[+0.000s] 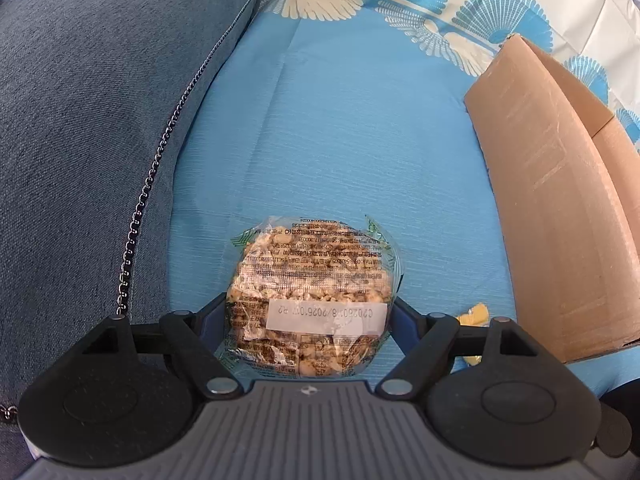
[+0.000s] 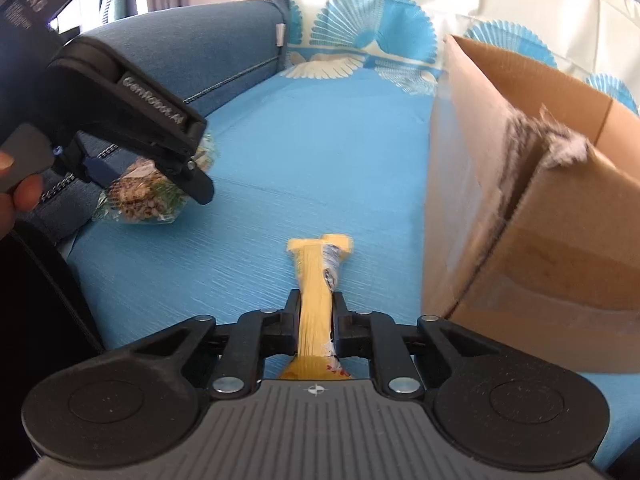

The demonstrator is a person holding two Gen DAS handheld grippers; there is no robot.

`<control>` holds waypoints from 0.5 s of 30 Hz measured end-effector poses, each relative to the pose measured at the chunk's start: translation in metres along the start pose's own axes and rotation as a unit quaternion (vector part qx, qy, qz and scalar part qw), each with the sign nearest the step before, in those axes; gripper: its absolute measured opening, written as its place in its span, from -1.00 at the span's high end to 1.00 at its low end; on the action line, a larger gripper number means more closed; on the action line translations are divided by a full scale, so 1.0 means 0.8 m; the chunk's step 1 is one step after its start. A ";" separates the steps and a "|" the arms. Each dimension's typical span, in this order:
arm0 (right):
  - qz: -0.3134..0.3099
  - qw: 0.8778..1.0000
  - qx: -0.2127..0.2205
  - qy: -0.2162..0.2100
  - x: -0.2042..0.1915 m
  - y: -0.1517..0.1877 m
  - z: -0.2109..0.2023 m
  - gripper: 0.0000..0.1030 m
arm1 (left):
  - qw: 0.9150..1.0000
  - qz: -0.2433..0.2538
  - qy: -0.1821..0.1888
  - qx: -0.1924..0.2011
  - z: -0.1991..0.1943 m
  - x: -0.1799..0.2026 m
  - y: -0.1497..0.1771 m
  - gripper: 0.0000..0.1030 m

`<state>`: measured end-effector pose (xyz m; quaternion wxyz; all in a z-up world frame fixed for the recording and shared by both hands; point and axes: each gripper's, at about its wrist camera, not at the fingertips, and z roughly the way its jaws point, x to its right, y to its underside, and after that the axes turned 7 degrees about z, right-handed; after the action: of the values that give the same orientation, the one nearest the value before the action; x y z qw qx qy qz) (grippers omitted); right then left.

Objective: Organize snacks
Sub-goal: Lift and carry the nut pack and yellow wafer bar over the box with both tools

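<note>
Left gripper (image 1: 310,312): clamping round clear-wrapped nut cake (image 1: 308,300).
Right gripper (image 2: 316,320): pinching yellow snack packet (image 2: 316,280).
Brown cardboard box (image 2: 520,200): both snacks outside, unboxed.

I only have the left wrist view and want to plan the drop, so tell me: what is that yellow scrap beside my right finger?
Observer: A yellow snack packet, clamped in the right gripper.
Operator: Is the cardboard box open?
Observer: Yes, the cardboard box is open on top, one flap edge torn and fuzzy.
Operator: Is my round snack clear of the cloth?
Observer: The round snack looks lifted off the blue cloth in the left gripper.
</note>
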<state>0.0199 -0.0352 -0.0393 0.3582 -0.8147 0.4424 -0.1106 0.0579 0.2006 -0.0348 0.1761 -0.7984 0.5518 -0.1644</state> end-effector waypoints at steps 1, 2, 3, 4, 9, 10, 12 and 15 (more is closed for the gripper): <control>-0.007 1.000 0.005 0.001 -0.002 0.001 -0.003 0.73 | 1.000 -0.002 0.000 0.004 -0.001 0.000 0.001 -0.63; -0.012 1.000 0.010 0.002 -0.003 0.001 -0.007 0.73 | 1.000 -0.003 0.000 0.008 -0.003 0.000 0.001 -0.63; -0.016 1.000 0.017 0.001 -0.005 0.000 -0.012 0.73 | 1.000 -0.003 0.001 0.014 -0.005 0.000 0.003 -0.63; -0.018 1.000 0.025 -0.002 -0.007 -0.004 -0.016 0.73 | 1.000 0.000 0.001 0.021 -0.009 0.001 0.004 -0.63; -0.020 0.997 0.077 -0.017 -0.009 -0.031 -0.051 0.73 | 0.996 -0.002 0.015 0.091 -0.043 0.000 0.015 -0.63; -0.019 0.996 0.089 -0.020 -0.007 -0.037 -0.059 0.73 | 0.993 -0.005 0.022 0.115 -0.054 -0.001 0.019 -0.63; -0.019 0.993 0.113 -0.021 -0.004 -0.049 -0.078 0.73 | 0.988 -0.009 0.027 0.152 -0.075 -0.003 0.025 -0.63; -0.012 0.988 0.149 -0.026 0.008 -0.073 -0.109 0.73 | 0.979 -0.016 0.038 0.200 -0.103 -0.002 0.032 -0.63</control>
<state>0.0174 -0.0623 0.0624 0.4854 -0.7600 0.4021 -0.1584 -0.0017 0.1852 0.0262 0.3088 -0.7487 0.5014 -0.3046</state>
